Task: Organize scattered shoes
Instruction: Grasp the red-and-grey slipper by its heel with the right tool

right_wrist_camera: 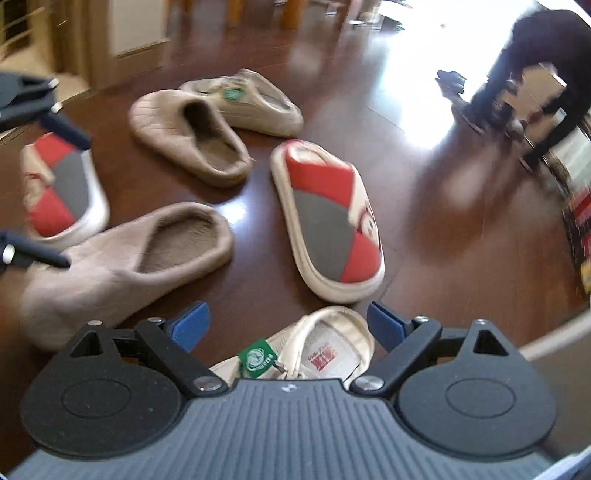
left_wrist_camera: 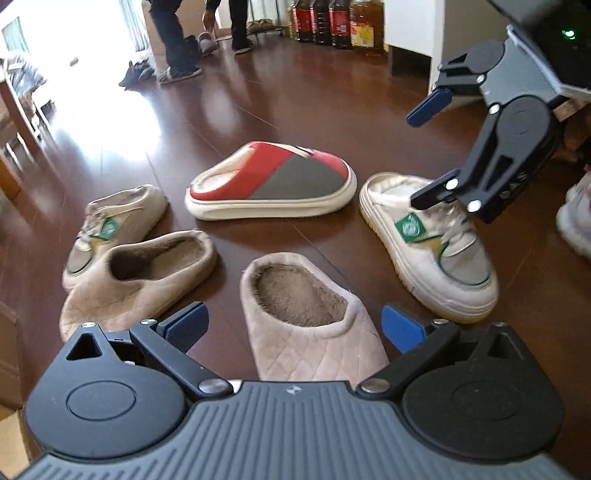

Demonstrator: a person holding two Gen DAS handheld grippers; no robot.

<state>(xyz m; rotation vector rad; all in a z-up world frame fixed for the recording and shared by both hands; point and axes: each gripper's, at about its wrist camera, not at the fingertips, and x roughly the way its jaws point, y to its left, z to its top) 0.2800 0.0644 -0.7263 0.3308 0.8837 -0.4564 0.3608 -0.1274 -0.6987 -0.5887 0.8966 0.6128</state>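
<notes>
- Dark brown wood floor (left_wrist_camera: 303, 110) carries all the footwear in view; none of it is lined up in pairs, and toes point in differing directions.
- Progress, judged: shoes lie scattered, mates apart from each other. No tidy row or rack placement is visible near the grippers. Pairing and aligning remain to be done for everything in view.
- Count, beige quilted slippers: two. One (left_wrist_camera: 310, 317) sits directly ahead of the left gripper (left_wrist_camera: 295, 328); the other (left_wrist_camera: 140, 280) lies just to its left, overlapping a sneaker.
- Count, red-and-grey slippers: two. One (left_wrist_camera: 271, 181) lies in the middle of the group; its mate (right_wrist_camera: 62, 192) shows only in the right wrist view, well apart from it, beyond the beige slipper.
- Count, white sneakers with green tags: two. One (left_wrist_camera: 428, 240) lies under the right gripper (right_wrist_camera: 286, 325); the other (left_wrist_camera: 114, 221) lies across the group, against a beige slipper.
- A further pale shoe (left_wrist_camera: 576, 221) is cut off at the frame edge; type not determinable.
- Left gripper: jaws wide, nothing between them, poised over the near beige slipper.
- Right gripper: jaws wide, hovering above the heel opening of the white sneaker, no contact evident.
- Background: a person (left_wrist_camera: 184, 37) stands far off near other footwear; bottles (left_wrist_camera: 332, 22) stand by the wall.
</notes>
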